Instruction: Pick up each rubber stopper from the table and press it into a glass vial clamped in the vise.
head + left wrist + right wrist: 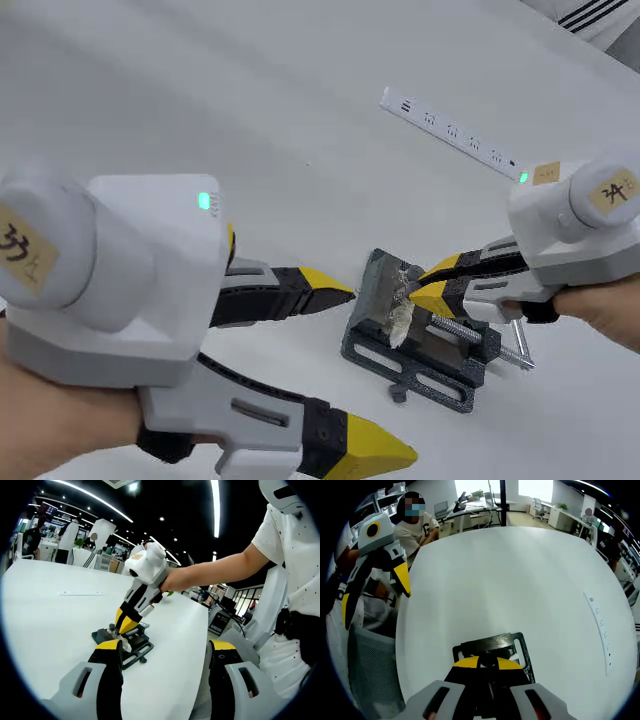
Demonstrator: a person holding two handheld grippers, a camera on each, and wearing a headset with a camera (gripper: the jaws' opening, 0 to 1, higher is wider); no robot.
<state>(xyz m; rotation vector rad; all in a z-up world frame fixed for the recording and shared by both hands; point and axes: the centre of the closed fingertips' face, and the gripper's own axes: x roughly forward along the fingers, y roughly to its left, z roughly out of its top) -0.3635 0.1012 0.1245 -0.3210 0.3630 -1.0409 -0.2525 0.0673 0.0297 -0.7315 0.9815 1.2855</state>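
The right tool [432,284], jaws closed together, sits on top of the glass vial [400,320] clamped in the vise [372,300]; any stopper between its tips is hidden. Pushing askew or too hard could crack the glass or skid the vise. The left tool [360,370], jaws wide apart, hovers beside the vise and gives it no support.

Tan sticker [25,255] on the back of the left tool [375,372]: dark handwritten marks, maybe "33" with one more stroke, though it is too tilted to read for sure. Over on the right tool [420,285], a round-end label [612,190] carries a handwritten scrawl that looks like "24". Just beside it, a small tan tag [546,172] whose writing is illegible. In the right gripper view, a person's shirt [426,527] bears a large dark "C".
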